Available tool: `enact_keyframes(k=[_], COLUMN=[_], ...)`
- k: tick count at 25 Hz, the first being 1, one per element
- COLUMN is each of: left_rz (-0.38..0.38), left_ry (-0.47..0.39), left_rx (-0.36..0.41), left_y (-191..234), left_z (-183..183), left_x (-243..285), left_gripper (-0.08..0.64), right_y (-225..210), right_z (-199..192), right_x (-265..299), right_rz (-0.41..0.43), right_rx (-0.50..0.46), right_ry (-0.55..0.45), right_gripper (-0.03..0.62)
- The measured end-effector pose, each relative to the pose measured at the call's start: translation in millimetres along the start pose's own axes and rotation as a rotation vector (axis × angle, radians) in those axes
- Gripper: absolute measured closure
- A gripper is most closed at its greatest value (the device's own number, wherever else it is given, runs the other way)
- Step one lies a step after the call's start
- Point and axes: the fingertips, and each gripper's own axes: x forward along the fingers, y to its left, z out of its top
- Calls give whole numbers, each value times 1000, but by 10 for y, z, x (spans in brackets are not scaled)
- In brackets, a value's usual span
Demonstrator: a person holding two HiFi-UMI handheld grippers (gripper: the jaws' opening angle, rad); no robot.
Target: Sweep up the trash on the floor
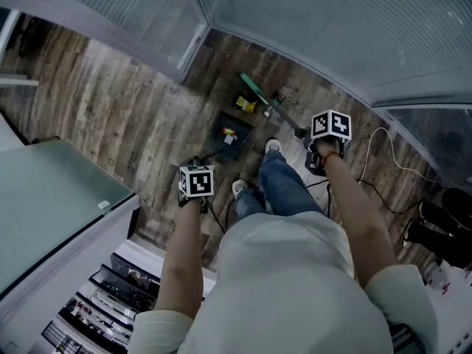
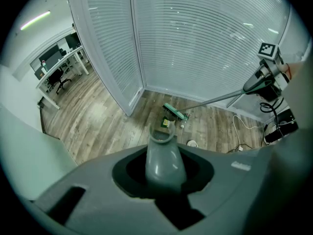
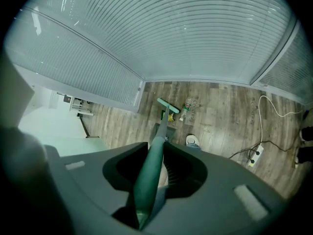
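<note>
My right gripper is shut on the green broom handle. The handle runs down to the green broom head on the wood floor near the glass corner. Just in front of the head lie a yellow wrapper and a clear plastic bottle. My left gripper is shut on the grey upright handle of the dark dustpan. The pan rests on the floor short of the wrapper, with a small red-and-yellow scrap inside.
Glass walls with blinds meet in a corner behind the trash. A white cable and power strip lie on the floor to the right. A glass-topped desk stands at the left. The person's shoes are beside the pan.
</note>
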Motion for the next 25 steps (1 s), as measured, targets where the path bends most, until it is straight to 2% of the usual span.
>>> enact_keyframes(k=[12, 25], left_rz=[0, 3], left_ry=[4, 9], left_rx=[-3, 1], left_y=[-12, -14], left_z=[130, 161], left_x=[2, 38], left_gripper=[467, 466], right_y=[-36, 70], right_z=[185, -4], right_x=[285, 416], right_rz=[-90, -98], right_rx=[-60, -152], right_ry=[34, 110], right_gripper=[482, 482])
